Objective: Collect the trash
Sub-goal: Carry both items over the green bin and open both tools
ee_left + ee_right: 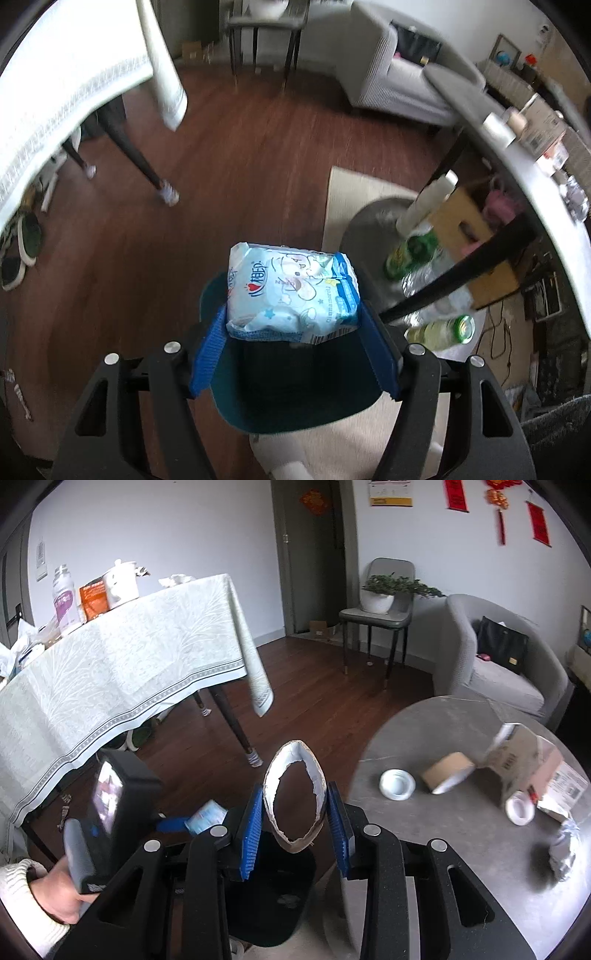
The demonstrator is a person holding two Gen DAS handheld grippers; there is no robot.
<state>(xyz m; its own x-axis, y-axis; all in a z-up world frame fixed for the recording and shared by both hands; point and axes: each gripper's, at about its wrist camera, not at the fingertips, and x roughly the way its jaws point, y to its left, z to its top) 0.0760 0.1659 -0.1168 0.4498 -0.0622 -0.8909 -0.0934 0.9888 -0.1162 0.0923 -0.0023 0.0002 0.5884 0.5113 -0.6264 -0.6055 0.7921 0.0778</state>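
Now we hold the left gripper (291,325) over a dark teal bin (295,398), which fills the lower middle of the left wrist view. Its blue fingers (208,354) pinch a light blue tissue pack (291,295) from both sides, and the pack sits just above the open mouth of the bin. To the right of the pack, in the same view, green-capped bottles (439,328) lie under the edge of a white worktop (546,206), beside a cardboard box (469,221). Brown wood floor (221,166) takes the middle of the frame, and a white tablecloth (55,92) hangs in the upper left.

In the right wrist view, the right gripper (295,812) is in the lower middle. Its fingers (251,823) press a squashed paper cup (295,797) between them, so the rim is bent into a narrow oval and the torn white edge faces the camera. The bin (273,893) is below the cup, partly hidden by the gripper. At the lower left we see our hand (59,893) in a cream sleeve (14,882) around the handle of the left gripper, and a small piece of the pack shows there.

On the right a round grey worktop (461,849) carries more trash: a white lid (397,784), a second cup on its side (447,773), a crumpled carton (524,768) and a blurred wad of wrapper (563,853) near the lower right edge.
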